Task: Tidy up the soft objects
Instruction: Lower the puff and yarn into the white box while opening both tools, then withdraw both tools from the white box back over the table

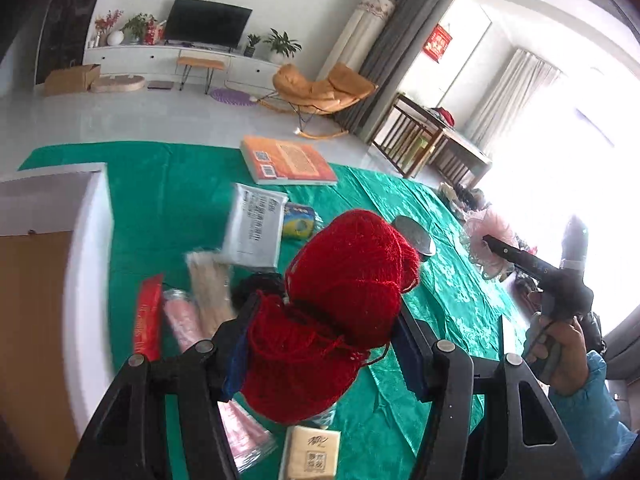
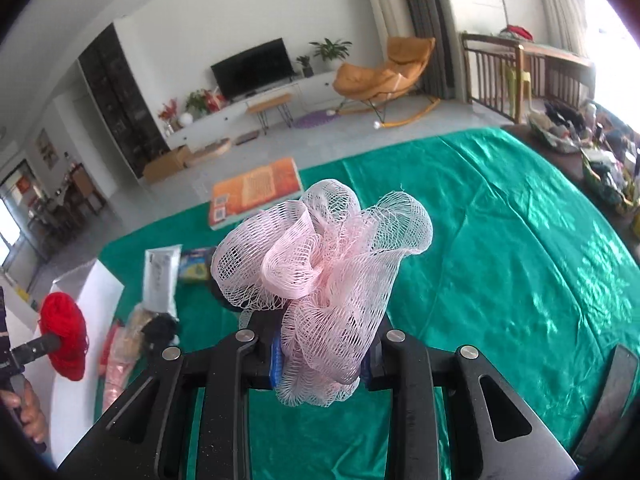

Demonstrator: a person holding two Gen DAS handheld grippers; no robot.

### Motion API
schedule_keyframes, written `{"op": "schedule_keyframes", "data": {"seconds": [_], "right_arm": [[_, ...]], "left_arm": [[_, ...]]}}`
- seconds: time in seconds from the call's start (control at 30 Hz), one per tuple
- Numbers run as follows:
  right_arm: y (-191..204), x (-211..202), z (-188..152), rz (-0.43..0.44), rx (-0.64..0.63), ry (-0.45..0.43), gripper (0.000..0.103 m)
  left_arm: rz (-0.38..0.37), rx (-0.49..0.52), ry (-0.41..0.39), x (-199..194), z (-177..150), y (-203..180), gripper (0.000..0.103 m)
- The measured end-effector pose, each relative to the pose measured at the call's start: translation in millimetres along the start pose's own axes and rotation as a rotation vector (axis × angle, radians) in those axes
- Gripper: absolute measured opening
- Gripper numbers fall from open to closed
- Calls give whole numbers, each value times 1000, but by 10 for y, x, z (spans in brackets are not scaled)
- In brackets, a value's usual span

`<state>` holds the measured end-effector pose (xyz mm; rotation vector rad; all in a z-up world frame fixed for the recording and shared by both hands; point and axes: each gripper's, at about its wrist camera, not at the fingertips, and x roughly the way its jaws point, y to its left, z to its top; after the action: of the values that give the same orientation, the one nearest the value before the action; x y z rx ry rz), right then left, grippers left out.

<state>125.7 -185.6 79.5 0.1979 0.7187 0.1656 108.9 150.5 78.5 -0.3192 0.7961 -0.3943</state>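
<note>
**Operator:** My left gripper point(image 1: 320, 332) is clamped on the red yarn point(image 1: 344, 300); the fingers squeeze its lower part, so the ball bulges out above and in front of them. The right gripper point(image 2: 324, 354) is pinched on the pink mesh pouf point(image 2: 324, 276), gripped low in the bunch, with the loose frills fanning up past the tips.

**Spotter:** Are both off the table?

**Operator:** I judge so. Each hangs over the green cloth point(image 2: 520, 260) with nothing resting under it. The low grip makes sense to me: both are squashy, and a bite near the core holds better than one on loose strands or netting.

**Spotter:** Where do they go?

**Operator:** Probably the white box point(image 1: 86, 264) at my left. The yarn is near its wall; the pouf is well out over bare cloth to the right.

**Spotter:** What's left below?

**Operator:** Beside the box lie a red packet point(image 1: 146, 316), pink bundles point(image 1: 182, 318), a beige bundle point(image 1: 210, 284), something black point(image 2: 160, 330) and a grey pouch point(image 1: 254, 232). The book point(image 1: 286, 160) sits farther back; it's hard, so I'd leave it.
</note>
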Motion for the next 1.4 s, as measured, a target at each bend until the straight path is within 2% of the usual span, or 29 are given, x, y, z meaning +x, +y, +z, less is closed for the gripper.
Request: {"op": "schedule_keyframes", "data": {"seconds": [0.1, 0.2, 0.3, 0.33, 0.37, 0.4, 0.43, 0.47, 0.57, 0.7, 0.8, 0.9, 0.97, 1.03, 1.13, 1.2, 1.3, 1.4], "right_arm": [[809, -67, -28, 150, -99, 29, 31], [1751, -80, -234, 365, -170, 92, 32], [2625, -42, -481, 572, -214, 182, 32], [2880, -19, -561, 633, -221, 216, 33], [3102, 10, -644, 678, -230, 247, 35], [3294, 41, -714, 708, -243, 269, 49], [3429, 79, -764, 746, -256, 293, 74], [3508, 120, -796, 777, -262, 314, 83], [3414, 171, -811, 748, -279, 302, 82], [2869, 184, -937, 557, -271, 211, 82], [2068, 269, -1187, 312, -252, 130, 82], [1229, 409, -1529, 23, -219, 110, 82], [747, 413, -1750, -57, -147, 132, 82], [452, 298, -1933, -63, -67, 129, 82], [423, 177, -2093, 33, -75, 121, 83], [681, 97, -2130, 124, -159, 128, 83], [1140, 92, -2195, 255, -272, 166, 83], [1577, 208, -2351, 305, -367, 245, 83]], "left_arm": [[118, -30, -45, -529, -73, 354, 61], [286, -69, -73, -993, -228, 738, 62], [423, -138, -98, -1349, -440, 1098, 68], [484, -162, -108, -1449, -509, 1200, 76], [542, -182, -113, -1504, -581, 1293, 92], [593, -203, -117, -1554, -649, 1375, 98], [624, -226, -126, -1600, -704, 1440, 102], [632, -248, -137, -1619, -762, 1496, 102], [593, -293, -143, -1558, -867, 1557, 102], [492, -275, -157, -1371, -861, 1299, 102], [361, -196, -160, -1191, -870, 824, 102], [219, -60, -130, -931, -964, 225, 102], [159, 23, -85, -750, -1073, -147, 103], [124, 67, -43, -599, -1161, -421, 103], [73, 89, 0, -462, -1250, -654, 102], [72, 93, -2, -488, -1226, -718, 103], [99, 83, -63, -721, -1182, -688, 103], [125, 61, -134, -975, -1123, -570, 103]]}}
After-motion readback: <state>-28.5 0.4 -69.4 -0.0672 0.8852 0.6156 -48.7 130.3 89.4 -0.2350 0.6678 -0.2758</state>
